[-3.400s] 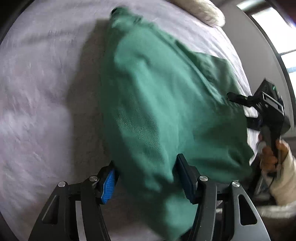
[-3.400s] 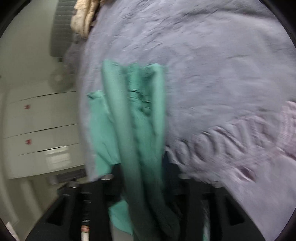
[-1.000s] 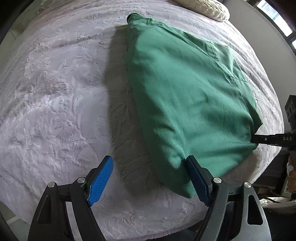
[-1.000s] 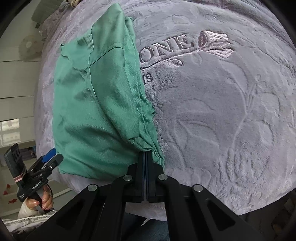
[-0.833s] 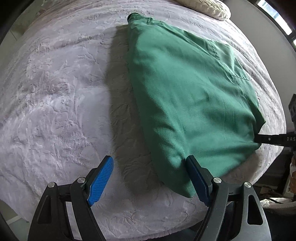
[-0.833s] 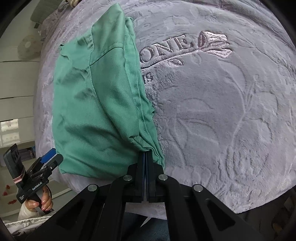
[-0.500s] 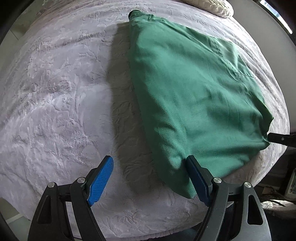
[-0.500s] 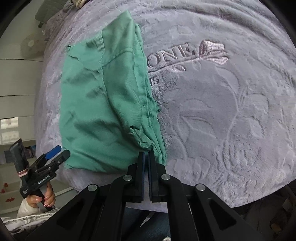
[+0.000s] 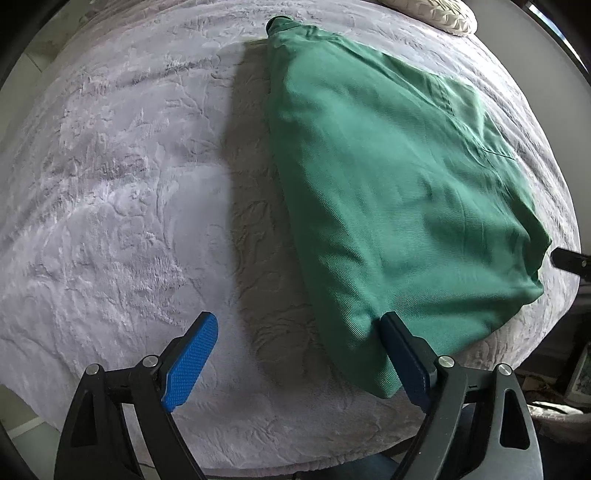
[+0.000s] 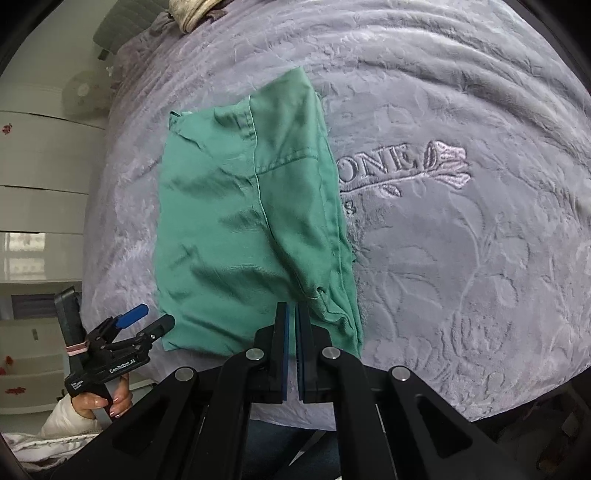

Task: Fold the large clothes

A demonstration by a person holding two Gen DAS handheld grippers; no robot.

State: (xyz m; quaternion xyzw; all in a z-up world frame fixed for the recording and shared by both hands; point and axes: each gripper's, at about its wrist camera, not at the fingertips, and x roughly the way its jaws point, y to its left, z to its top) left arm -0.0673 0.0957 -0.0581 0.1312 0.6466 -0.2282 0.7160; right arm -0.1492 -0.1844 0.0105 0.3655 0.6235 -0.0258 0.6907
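Note:
A green garment (image 9: 388,192) lies folded on the lilac bedspread (image 9: 129,184). Its near corner reaches down to the right finger of my left gripper (image 9: 295,321). That gripper's jaws are opening wide, and only the cloth's edge lies between them, unpressed. In the right wrist view the garment (image 10: 236,229) lies flat. My right gripper (image 10: 290,306) hovers over its near edge, shut but for a hairline gap, with no cloth seen between the pads. A hand (image 10: 107,402) holds the left gripper (image 10: 147,317) off the garment's left corner. The right gripper's tip (image 9: 569,260) shows beside the garment's right corner.
A cream knitted pillow (image 9: 439,14) lies at the head of the bed. Embroidered lettering with a rose (image 10: 406,162) runs right of the garment. White drawers (image 10: 40,155) and a fan (image 10: 83,92) stand beyond the bed's left side. The bed's edge curves just below both grippers.
The right gripper has let the garment's corner go and risen away from it, and the cloth now lies flat. The left jaws have spread a little wider.

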